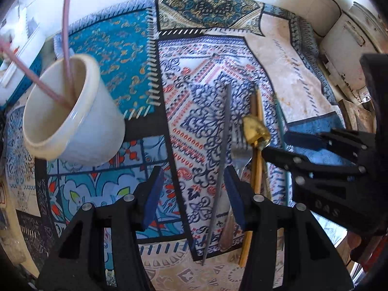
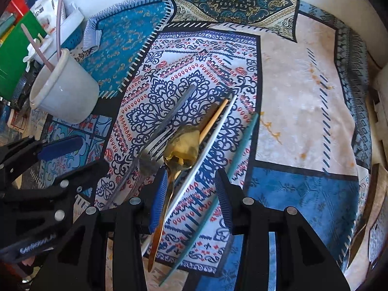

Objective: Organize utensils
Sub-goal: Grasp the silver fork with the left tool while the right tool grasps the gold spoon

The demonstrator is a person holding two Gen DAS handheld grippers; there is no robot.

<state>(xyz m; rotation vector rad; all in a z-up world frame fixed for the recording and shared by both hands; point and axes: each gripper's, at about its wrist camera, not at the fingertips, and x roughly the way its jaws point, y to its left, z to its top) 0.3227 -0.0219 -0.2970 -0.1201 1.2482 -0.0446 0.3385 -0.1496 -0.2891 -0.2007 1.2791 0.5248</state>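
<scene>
A white cup (image 1: pixel 72 111) (image 2: pixel 65 92) stands at the left with two pink sticks in it. On the patterned cloth lie a grey chopstick (image 1: pixel 218 169) (image 2: pixel 174 114), a silver fork (image 1: pixel 238 145) (image 2: pixel 150 150), a gold spoon (image 1: pixel 254 128) (image 2: pixel 181 145), a wooden chopstick (image 1: pixel 257 169) (image 2: pixel 213 118), a white chopstick (image 2: pixel 213 140) and a teal chopstick (image 1: pixel 282 145) (image 2: pixel 232 165). My left gripper (image 1: pixel 194 194) (image 2: pixel 89 154) is open above the grey chopstick. My right gripper (image 2: pixel 190 196) (image 1: pixel 276 143) is open over the spoon handle, white chopstick and teal chopstick.
The patchwork cloth (image 2: pixel 303 84) covers the surface and stretches bare to the right. Beyond the cup sit a blue perforated basket (image 2: pixel 72 36) and green and red packages (image 2: pixel 14 48). A white wall runs along the far edge.
</scene>
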